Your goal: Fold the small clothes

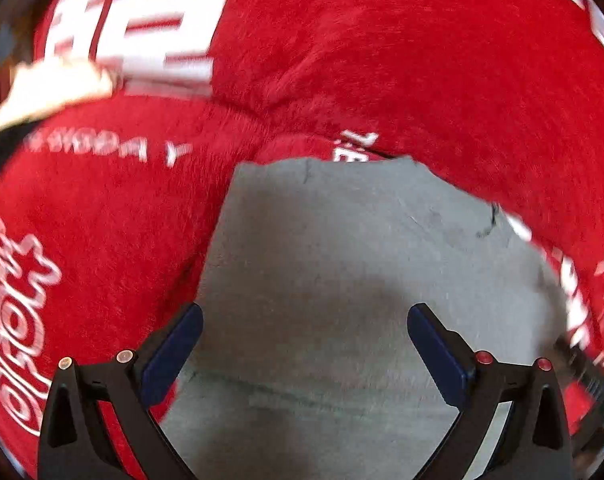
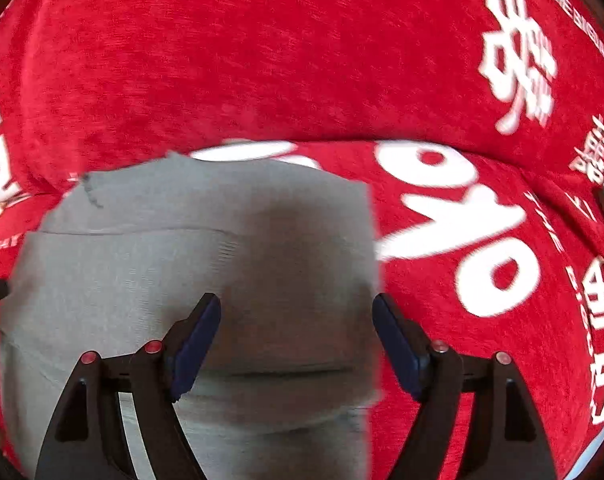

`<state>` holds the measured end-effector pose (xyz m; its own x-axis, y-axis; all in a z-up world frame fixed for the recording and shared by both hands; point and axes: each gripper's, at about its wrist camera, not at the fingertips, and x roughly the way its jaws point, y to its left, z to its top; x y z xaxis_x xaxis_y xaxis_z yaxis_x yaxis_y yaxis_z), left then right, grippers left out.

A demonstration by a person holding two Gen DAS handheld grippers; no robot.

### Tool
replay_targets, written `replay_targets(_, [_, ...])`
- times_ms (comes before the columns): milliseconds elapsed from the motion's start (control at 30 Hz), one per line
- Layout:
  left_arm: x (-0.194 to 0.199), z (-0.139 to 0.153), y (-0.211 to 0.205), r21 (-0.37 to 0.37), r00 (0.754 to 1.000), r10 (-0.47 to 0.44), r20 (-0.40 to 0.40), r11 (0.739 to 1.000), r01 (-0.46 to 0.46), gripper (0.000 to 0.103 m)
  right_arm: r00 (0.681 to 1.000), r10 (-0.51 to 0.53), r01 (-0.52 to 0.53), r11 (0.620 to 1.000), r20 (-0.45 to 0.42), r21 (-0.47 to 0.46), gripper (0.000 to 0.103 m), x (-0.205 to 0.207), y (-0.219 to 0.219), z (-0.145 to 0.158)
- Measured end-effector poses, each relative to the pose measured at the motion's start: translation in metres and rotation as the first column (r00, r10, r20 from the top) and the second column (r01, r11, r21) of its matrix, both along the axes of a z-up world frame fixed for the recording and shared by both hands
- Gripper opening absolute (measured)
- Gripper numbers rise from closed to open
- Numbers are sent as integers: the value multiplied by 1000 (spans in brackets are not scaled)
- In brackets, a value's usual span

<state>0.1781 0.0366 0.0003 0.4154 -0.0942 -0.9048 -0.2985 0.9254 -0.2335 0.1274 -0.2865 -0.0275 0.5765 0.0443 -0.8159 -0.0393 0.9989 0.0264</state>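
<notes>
Both claws [image 1: 305, 322] [image 2: 297, 312] gape above grey garment [image 2: 182, 264], red blanket [image 2: 262, 60] bordering.

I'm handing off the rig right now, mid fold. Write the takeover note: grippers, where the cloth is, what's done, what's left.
Left gripper: open, empty, above the grey garment.
Right gripper: open, empty, above the same garment.
Garment lies flat on the red printed cover; layered edges show in the right wrist view, so at least one fold looks done.
Left: check the shape, finish any remaining fold. Whether more clothes wait is out of view.
</notes>
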Motion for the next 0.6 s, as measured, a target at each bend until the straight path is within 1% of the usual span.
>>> replay_targets(67, [8,-2,-8,-26,1000,-8,-10,1000,8,103,998,68,-68,998,-13,7,81,2,30,1])
replay_targets(133, [19,-5,-35,-11,996,-87,-19,996,87,103,991,129,-127,991,-44,42,81,8,60,-5])
replay_targets(167, [22,-7,-46,7,993,-118,-28,993,118,103,988,141,-139,989,-55,49,81,11,69,-9])
replay_targets(200, [27,-13,-62,58,985,-162,-51,985,165,103,988,144,-143,990,-59,21,82,16,78,-14])
replay_targets(267, [30,-22,-76,184,975,-206,-83,959,218,103,988,152,-153,987,-31,-49,82,20,81,-16])
replay_targets(300, [31,-25,-79,217,968,-244,-66,943,252,103,989,146,-147,987,-24,-57,82,23,73,-18])
replay_targets(333, [31,-24,-74,209,964,-262,-47,941,266,103,993,119,-120,992,-21,-45,82,25,57,-18])
replay_targets(367, [33,-24,-68,199,964,-262,-51,943,267,103,994,104,-105,994,-20,-24,82,28,44,-18])
replay_targets(400, [34,-23,-59,185,967,-249,-53,949,255,103,997,77,-77,996,-15,-33,82,28,31,-16])
replay_targets(433, [33,-21,-50,182,972,-228,-56,955,234,103,999,28,-30,995,-21,-91,83,28,21,-15])
replay_targets(467, [32,-19,-44,191,977,-205,-59,958,213,103,1000,-8,5,994,-24,-110,83,27,11,-13])
replay_targets(500, [27,-14,-38,204,985,-163,-49,964,170,103,999,-41,39,996,-25,-81,83,24,3,-8])
replay_targets(533, [23,-10,-36,189,989,-148,-30,970,151,103,998,-62,61,998,-15,-33,83,17,-2,-2])
replay_targets(600, [10,-5,-40,122,988,-153,3,981,152,103,999,-42,41,998,18,40,83,2,5,7])
